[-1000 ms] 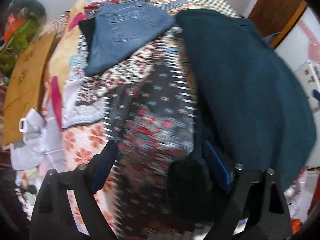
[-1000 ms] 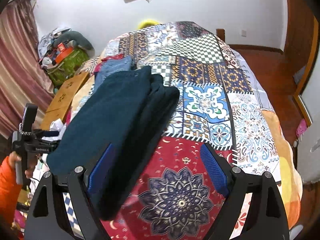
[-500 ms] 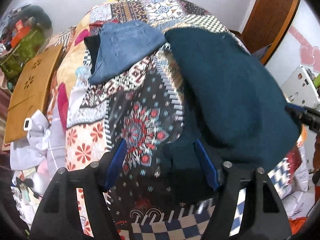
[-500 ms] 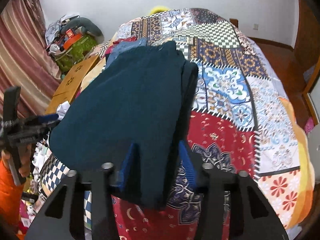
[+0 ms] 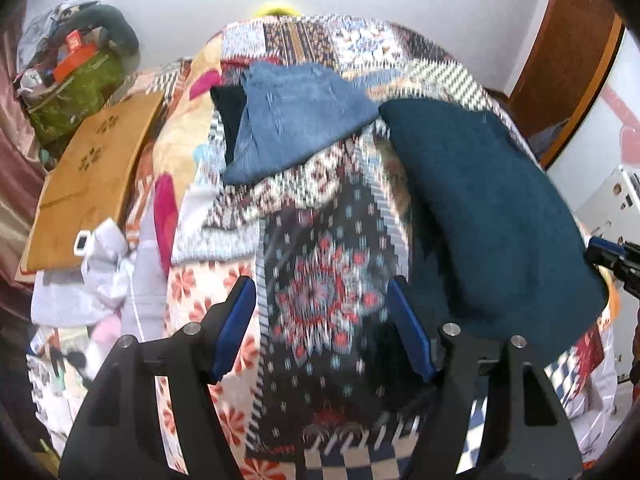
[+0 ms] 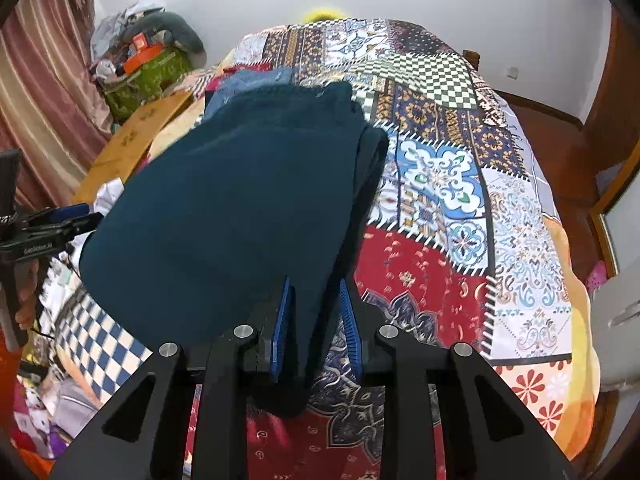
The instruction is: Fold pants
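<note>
A big bed with a bright patchwork quilt [image 6: 448, 184] is filling the white-walled room. Soft dark teal pants [image 6: 240, 208] are lying folded on its near left part. The right gripper [image 6: 316, 320] is pinching their near edge. The left gripper [image 5: 324, 320] is sitting wide open, holding nothing. Folded blue jeans [image 5: 296, 120] are lying farther back.

Both wrist views look closely along the bed [image 5: 320, 300], sharing the teal pants [image 6: 240, 208].
</note>
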`<state>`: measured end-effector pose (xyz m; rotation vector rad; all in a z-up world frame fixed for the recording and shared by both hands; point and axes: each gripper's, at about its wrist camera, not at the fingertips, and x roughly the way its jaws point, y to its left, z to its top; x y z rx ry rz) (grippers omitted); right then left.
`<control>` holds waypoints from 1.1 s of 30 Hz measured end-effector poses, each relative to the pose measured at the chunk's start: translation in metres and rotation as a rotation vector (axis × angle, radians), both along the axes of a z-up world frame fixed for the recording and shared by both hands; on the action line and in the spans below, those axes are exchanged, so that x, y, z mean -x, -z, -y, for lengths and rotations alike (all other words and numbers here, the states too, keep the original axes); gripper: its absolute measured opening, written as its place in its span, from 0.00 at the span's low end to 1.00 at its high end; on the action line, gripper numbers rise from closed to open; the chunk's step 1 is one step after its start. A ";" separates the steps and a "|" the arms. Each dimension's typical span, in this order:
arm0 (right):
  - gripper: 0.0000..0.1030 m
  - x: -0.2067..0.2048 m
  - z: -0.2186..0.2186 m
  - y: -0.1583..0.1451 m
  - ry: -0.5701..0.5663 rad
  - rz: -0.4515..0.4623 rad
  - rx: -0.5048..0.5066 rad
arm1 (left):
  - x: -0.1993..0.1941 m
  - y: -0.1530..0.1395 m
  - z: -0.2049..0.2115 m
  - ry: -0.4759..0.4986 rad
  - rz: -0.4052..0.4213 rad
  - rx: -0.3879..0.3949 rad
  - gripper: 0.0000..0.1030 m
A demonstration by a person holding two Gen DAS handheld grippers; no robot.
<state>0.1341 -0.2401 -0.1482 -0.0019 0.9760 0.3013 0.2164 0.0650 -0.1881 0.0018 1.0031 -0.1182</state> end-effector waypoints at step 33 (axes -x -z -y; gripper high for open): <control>0.11 -0.174 -0.008 0.006 -0.094 0.083 -0.081 | -0.208 0.029 0.104 0.228 -0.069 0.099 0.29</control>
